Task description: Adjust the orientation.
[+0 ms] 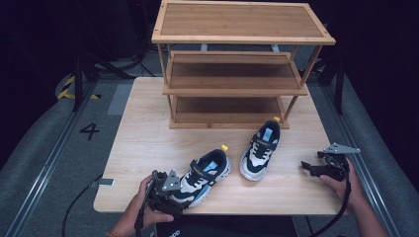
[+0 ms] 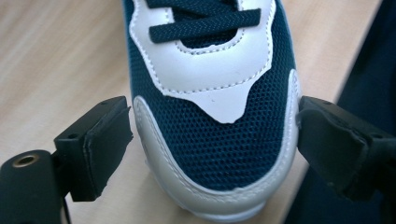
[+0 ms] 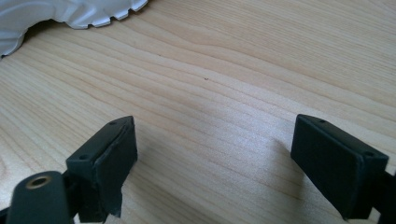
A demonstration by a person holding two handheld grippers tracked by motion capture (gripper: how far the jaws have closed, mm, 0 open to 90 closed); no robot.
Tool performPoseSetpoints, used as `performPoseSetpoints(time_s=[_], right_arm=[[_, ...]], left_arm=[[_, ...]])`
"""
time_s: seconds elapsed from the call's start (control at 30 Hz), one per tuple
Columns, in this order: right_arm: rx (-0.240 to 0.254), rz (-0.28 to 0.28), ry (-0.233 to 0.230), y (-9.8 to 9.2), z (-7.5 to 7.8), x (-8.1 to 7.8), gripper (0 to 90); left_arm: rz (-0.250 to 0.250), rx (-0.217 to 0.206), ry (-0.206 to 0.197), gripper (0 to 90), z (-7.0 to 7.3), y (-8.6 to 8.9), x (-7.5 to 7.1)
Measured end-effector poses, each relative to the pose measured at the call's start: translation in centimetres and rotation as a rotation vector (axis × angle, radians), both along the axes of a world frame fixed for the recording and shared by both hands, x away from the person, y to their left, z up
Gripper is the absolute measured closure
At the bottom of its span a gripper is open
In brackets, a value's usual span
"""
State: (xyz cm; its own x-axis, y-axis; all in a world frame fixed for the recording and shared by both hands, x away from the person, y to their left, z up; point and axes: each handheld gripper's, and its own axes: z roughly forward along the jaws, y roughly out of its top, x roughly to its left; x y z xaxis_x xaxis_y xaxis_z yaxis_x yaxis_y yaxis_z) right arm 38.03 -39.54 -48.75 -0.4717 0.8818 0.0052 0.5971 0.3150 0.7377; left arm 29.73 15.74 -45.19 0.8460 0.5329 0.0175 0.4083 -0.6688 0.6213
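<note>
Two navy-and-white sneakers lie on the wooden table (image 1: 143, 143). The near-left sneaker (image 1: 207, 173) points its toe at the front edge. My left gripper (image 1: 182, 193) stands open, its jaws on either side of that toe. In the left gripper view the navy mesh toe (image 2: 219, 154) sits between the two pads (image 2: 100, 140), close to both sides, and my left gripper (image 2: 212, 126) is spread wide. The second sneaker (image 1: 260, 149) lies further right. My right gripper (image 1: 306, 168) rests open near the table's right edge; in its own view my right gripper (image 3: 215, 154) holds nothing over bare wood.
A three-tier wooden shoe rack (image 1: 242, 37) stands at the back of the table, its shelves bare. A white toothed sole edge (image 3: 70, 11) shows at the top left of the right gripper view. Cables trail off the front edge.
</note>
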Motion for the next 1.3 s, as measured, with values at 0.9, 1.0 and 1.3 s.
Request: performPoseSetpoints(time_s=[0.9,1.0,1.3], right_arm=[[0.0,0.0,0.0,0.0,0.0,0.0,14.9],[0.0,0.001,0.0,0.0,0.0,0.0,14.9],[0.0,0.0,0.0,0.0,0.0,0.0,14.9]], left_arm=[[0.19,-0.052,-0.048,15.7,0.2,2.1,11.3],[0.21,-0.066,-0.063,16.0,0.0,1.7,12.2],[0.204,-0.101,-0.051,21.4,0.9,0.9,13.2]])
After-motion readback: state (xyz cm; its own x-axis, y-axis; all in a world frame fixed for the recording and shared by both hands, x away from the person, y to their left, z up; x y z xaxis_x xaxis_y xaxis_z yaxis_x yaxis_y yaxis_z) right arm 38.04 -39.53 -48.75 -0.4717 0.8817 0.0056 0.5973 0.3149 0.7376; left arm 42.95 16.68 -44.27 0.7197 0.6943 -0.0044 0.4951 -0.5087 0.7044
